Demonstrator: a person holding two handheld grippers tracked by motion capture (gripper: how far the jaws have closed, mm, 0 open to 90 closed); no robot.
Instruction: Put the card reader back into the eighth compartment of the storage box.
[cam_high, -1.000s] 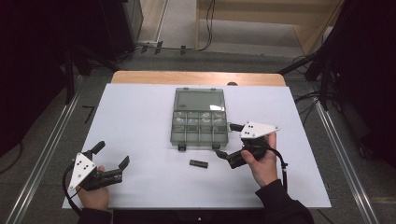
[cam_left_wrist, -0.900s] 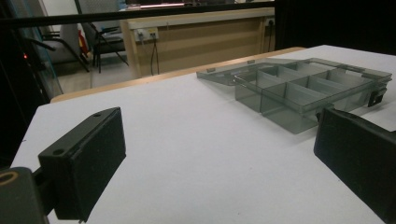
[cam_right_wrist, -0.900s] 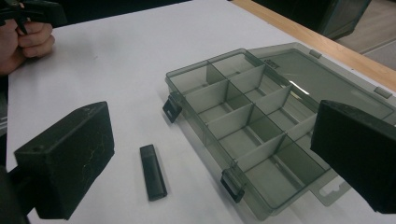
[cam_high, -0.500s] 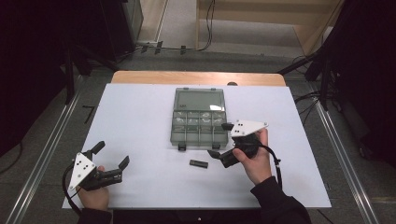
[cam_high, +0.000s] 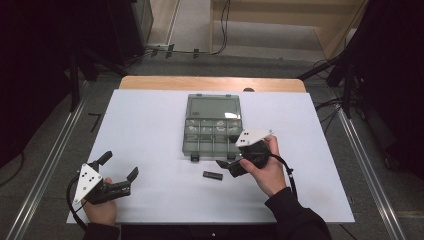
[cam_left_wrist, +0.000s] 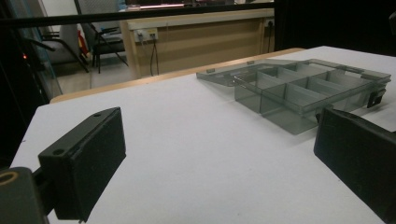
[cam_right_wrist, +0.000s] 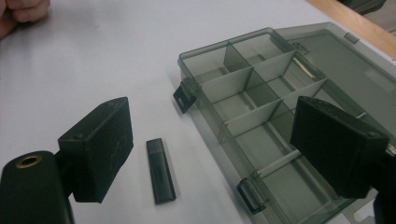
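Note:
A smoky clear compartment box (cam_high: 212, 131) lies open at the table's middle, its lid (cam_high: 214, 107) folded flat behind it. A small black stick (cam_high: 213, 175) lies on the white table just in front of the box. My right gripper (cam_high: 229, 167) hovers right beside the stick, by the box's front right corner. In the right gripper view the stick (cam_right_wrist: 161, 170) lies flat between the jaws, close to the left finger (cam_right_wrist: 100, 149), and the box (cam_right_wrist: 261, 102) runs under the right one. Those jaws have just been closing a little; nothing is pressed between them. My left gripper (cam_high: 118, 167) rests open at the front left, holding nothing.
The white table top (cam_high: 150, 120) has a wooden edge (cam_high: 210, 83) at the back. Metal rails (cam_high: 55, 150) run along both sides of the table. The box (cam_left_wrist: 299, 91) stands far ahead in the left gripper view. The left hand (cam_right_wrist: 18, 11) shows at the right gripper view's top corner.
My right hand has slid left along the box's front edge, bringing its gripper closer to the black stick. The left hand and gripper have stayed where they were.

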